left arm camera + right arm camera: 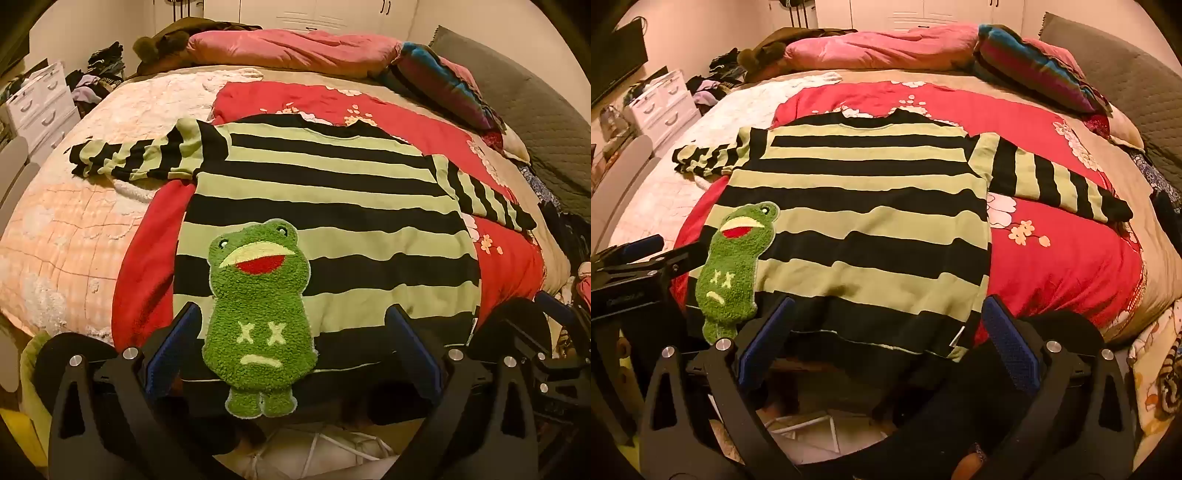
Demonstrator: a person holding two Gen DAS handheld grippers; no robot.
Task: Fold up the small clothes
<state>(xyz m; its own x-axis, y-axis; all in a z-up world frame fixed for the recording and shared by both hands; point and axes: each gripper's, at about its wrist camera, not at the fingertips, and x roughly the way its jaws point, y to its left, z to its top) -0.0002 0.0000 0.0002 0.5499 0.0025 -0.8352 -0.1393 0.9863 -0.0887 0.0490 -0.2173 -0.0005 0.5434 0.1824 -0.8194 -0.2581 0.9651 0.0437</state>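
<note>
While spread flat across the red floral blanket on the bed, striped sweater fills centre frame in both views, neck toward the pillows at top, hem at the near bed edge. Left-of-frame sleeve bunched and crooked; right-of-frame sleeve angled out straight. Fuzzy frog patch at lower left of the body, feet hanging past the hem. Left gripper jaws wide apart, straddling the frog, nothing pinched. Right gripper likewise wide and empty, over the hem's right corner. Risks, as judged: thick patch snagging a pad or bulking the fold; bunched sleeve folding in crooked; hem sliding off the edge if tugged; blanket pinched along with the knit.
</note>
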